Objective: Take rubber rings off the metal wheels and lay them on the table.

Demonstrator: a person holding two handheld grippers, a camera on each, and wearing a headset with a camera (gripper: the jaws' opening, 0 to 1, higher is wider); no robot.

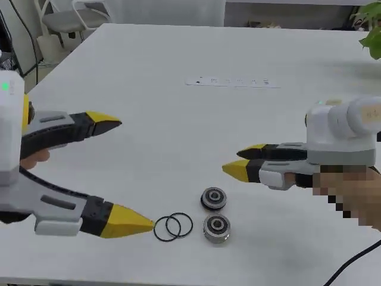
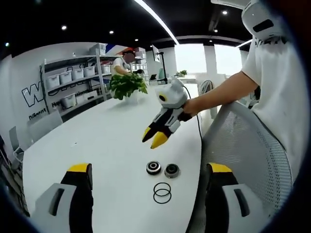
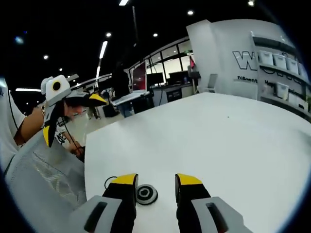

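Our left tool [image 1: 130,174] reaches in from the left edge of the head view with its jaws spread wide apart and nothing between them. The lower yellow tip lies just beside the two rubber rings [image 1: 173,227], though we cannot tell whether it touches them. The rings lie flat on the white surface [image 1: 178,119] and overlap one another, near its front edge.

Just right of the rings are the two metal wheels [image 1: 215,213], close together, one a little farther from us than the other. The farther wheel has a darker rim in the left gripper view, but we cannot tell whether either carries a ring.

Our right tool [image 1: 233,161] hangs above the surface beyond and right of the wheels, well apart from the left tool, with its tips pointing left. Its jaws are parted only a little and hold nothing. In its own view, one wheel [image 3: 146,194] shows through the gap between them.

Farther back a pale, blurred strip [image 1: 232,81] lies on the surface. A leafy plant [image 1: 374,36] is at the far right corner, and a dark cable [image 1: 351,265] crosses the near right corner.
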